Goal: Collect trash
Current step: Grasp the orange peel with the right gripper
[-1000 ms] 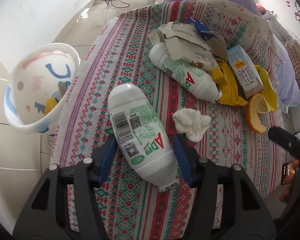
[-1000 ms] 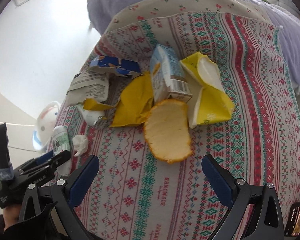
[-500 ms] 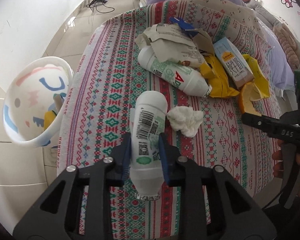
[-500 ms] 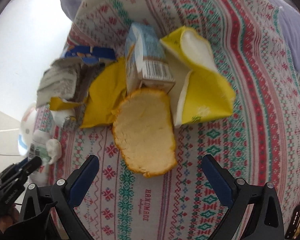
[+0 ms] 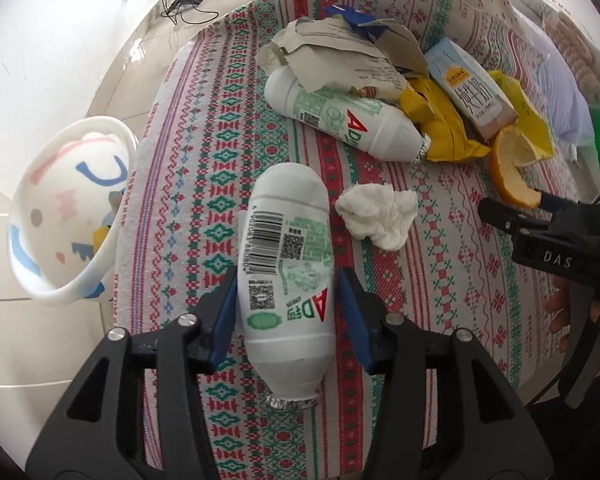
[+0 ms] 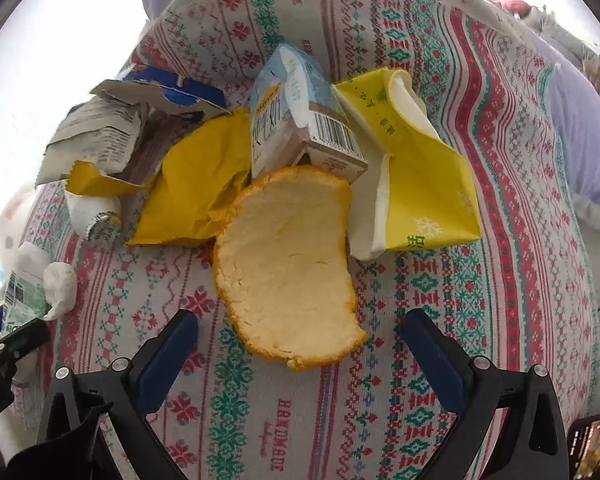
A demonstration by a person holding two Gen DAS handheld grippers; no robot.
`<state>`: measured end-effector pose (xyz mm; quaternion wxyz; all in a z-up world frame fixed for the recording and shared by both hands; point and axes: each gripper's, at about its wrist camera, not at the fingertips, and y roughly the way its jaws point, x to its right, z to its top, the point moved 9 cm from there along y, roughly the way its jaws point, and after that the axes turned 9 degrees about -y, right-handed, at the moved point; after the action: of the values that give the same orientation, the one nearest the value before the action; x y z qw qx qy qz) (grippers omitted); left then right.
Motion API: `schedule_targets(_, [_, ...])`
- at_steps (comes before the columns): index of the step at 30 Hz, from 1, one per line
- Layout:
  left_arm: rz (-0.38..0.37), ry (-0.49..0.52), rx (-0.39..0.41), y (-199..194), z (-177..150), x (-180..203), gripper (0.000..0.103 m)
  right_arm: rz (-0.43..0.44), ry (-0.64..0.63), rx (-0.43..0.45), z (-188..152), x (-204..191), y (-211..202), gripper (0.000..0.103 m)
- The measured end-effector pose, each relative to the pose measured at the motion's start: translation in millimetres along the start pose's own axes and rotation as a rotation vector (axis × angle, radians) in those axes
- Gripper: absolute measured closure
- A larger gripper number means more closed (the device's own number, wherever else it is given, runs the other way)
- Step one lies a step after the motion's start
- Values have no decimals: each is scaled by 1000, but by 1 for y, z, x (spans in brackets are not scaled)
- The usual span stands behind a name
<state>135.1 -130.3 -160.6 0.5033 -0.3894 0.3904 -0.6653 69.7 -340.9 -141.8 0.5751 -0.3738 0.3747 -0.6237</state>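
The surface [image 5: 204,128] carries a knitted cloth banded in red, green and white. A white plastic bottle [image 5: 286,276], cylindrical with rounded shoulders, a barcode label and a foil-rimmed mouth, lies near the edge closest to the left camera, between the blue pads of the left tongs [image 5: 286,312]. The jaws are opening, and a gap shows on each side of the bottle; half a second earlier they pinched it and its barcode faced more squarely up. A crumpled white tissue [image 5: 378,216] lies just beside the bottle. Toward the far edge sits a heap: a second bottle [image 5: 340,120], torn grey cardboard [image 5: 340,56], a pale blue milk carton [image 6: 296,120], creased yellow paper [image 6: 196,188] and a yellow wrapper [image 6: 420,168]. A curved orange peel [image 6: 288,272], pith upward, leans against the carton. The right tongs [image 6: 300,340] stand released, pads wide apart at either side of the peel, closer to it than a second ago. A white cartoon-printed bin [image 5: 60,216] stands beside the left edge.
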Motion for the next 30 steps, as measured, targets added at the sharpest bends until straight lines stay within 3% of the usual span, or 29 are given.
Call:
schedule_targets(3, [-10, 11, -6, -3, -1, 2, 74, 19, -35, -18, -1, -3, 1, 0])
schedule_targets(6, [-19, 14, -4, -5, 0, 4, 77, 47, -50, -37, -2, -1, 0, 1])
schedule_targets(8, [-22, 17, 3, -7, 1, 5, 77, 72, -36, -26, 1, 3, -3, 6])
schedule_targets(12, [-37, 5, 17, -13, 6, 5, 78, 100, -48, -10, 5, 6, -12, 47])
schedule_targets(13, [-42, 2, 20, -15, 7, 5, 79, 103, -52, -10, 5, 6, -13, 49])
schedule_targets(18, [-65, -16, 36, -23, 12, 2, 80, 141, -47, -1, 8, 5, -21, 54])
schedule_targets(30, [-128, -81, 83, -48, 27, -16, 83, 275, -23, 82, 35, -11, -82, 54])
